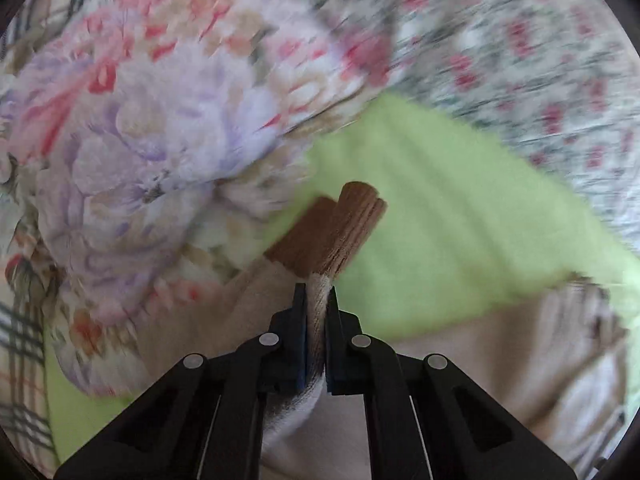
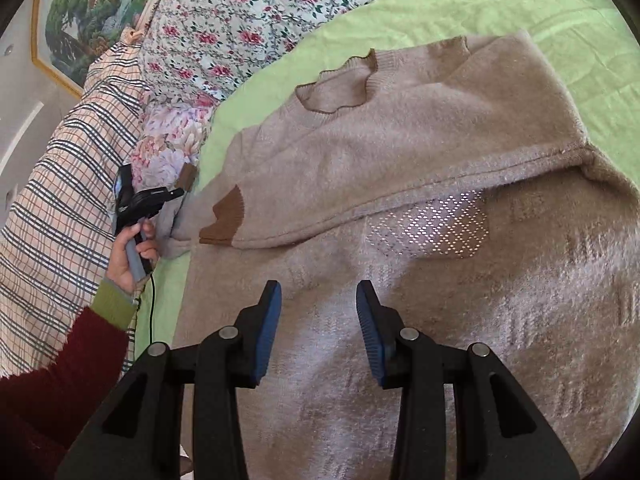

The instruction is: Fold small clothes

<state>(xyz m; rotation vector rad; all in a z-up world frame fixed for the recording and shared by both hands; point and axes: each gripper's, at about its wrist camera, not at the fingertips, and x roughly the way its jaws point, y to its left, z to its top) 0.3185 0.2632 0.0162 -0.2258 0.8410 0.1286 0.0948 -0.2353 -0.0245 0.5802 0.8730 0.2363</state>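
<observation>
A beige knit sweater with brown collar and cuffs lies on a green sheet. One sleeve is folded across its chest, brown cuff at the left. My left gripper is shut on the other sleeve, its brown cuff sticking out past the fingertips; it also shows in the right wrist view at the sweater's left edge. My right gripper is open and empty above the sweater's lower body. The left wrist view is blurred by motion.
A floral quilt and a floral pillow lie beside the sheet. A plaid fabric is at the left. A framed painting hangs on the wall behind. A cable trails from the left gripper.
</observation>
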